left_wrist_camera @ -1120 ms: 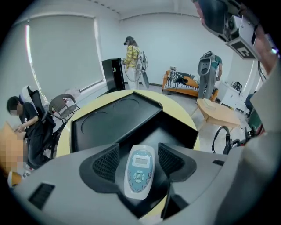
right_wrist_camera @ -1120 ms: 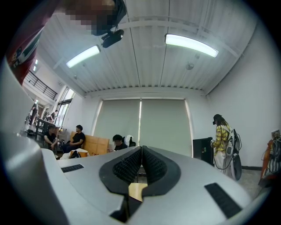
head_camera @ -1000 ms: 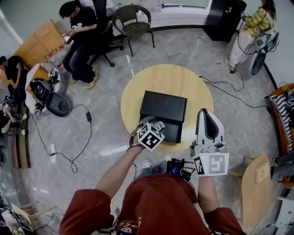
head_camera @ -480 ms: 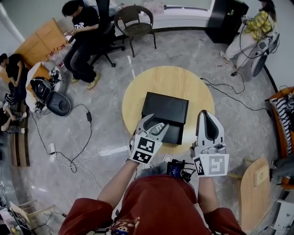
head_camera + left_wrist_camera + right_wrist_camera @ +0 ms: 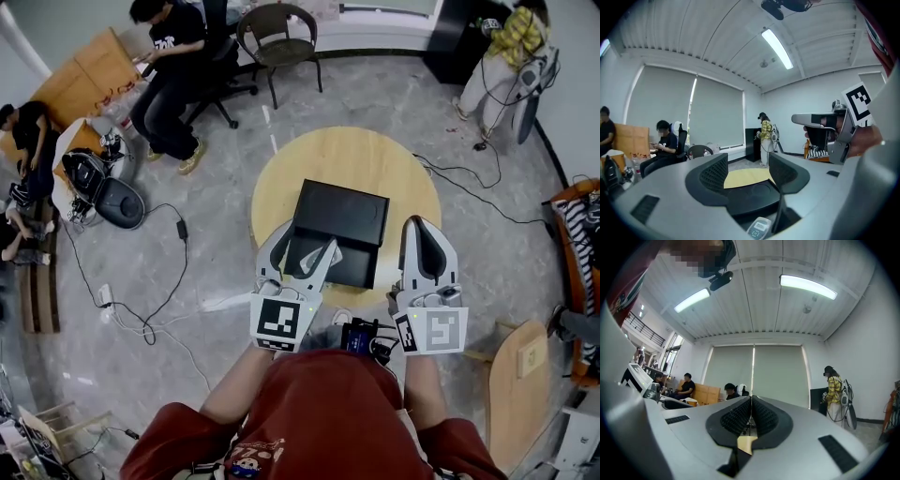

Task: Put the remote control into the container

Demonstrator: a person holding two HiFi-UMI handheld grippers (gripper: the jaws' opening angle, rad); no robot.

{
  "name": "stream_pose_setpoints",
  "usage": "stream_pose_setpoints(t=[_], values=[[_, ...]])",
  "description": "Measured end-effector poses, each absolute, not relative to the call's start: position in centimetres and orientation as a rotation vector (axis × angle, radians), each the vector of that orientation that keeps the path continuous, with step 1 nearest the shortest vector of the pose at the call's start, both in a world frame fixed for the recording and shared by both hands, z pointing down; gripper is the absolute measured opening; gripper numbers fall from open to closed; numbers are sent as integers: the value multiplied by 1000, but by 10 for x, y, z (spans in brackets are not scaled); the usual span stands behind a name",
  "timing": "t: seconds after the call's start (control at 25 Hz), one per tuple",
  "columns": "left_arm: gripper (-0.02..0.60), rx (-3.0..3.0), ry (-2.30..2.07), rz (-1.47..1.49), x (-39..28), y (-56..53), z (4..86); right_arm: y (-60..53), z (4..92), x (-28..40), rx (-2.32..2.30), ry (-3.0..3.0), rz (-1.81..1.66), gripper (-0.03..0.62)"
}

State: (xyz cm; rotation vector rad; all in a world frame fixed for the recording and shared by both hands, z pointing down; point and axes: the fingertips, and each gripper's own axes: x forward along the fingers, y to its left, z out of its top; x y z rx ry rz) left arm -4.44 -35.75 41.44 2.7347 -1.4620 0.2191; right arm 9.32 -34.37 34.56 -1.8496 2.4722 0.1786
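1. Left tool (image 5: 302, 240): jaws spread wide and gripping nothing. In the head view it hovers over the near part of the black container (image 5: 342, 211).
2. Left gripper view: the gap between the jaws of the left tool (image 5: 747, 168) frames the dark container (image 5: 754, 199). A strip of the yellow round surface (image 5: 740, 179) shows behind it.
3. Remote control (image 5: 759, 228): a pale grey unit with a small screen, seen only in the left gripper view. It sits low in the frame between the roots of the 2 jaws and is not pinched by them. It lies right at the near edge of the container; I cannot tell whether it rests inside.
4. Right tool (image 5: 425, 230): jaws pressed together with nothing between them. It is held over the near right rim of the surface (image 5: 347, 155), just beside the container and not touching it.
5. Right gripper view: the ribbed pads of the right tool (image 5: 751, 403) meet along 1 line.
6. Container: a black rectangular box near the middle of the round wooden surface.
7. Background: 1 person sits on an office chair (image 5: 220, 66) at upper left, and an empty dark chair (image 5: 278, 37) stands beyond the surface.
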Motion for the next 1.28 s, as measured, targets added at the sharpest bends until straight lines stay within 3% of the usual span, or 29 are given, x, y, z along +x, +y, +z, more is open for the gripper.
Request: stream_pose_setpoints(t=[0.6,0.92,1.28], values=[[258,2681,-1657,-117,-65,-361,367,-348,346,91,-1848,2480,172,24],[93,2663,-1707,-161,-66,-362,353,-351,348,92,-1846,2479,170,24],[15,2647,-1708,-165,-71,-361,348,-349,344,89,-1840,2480,174,25]])
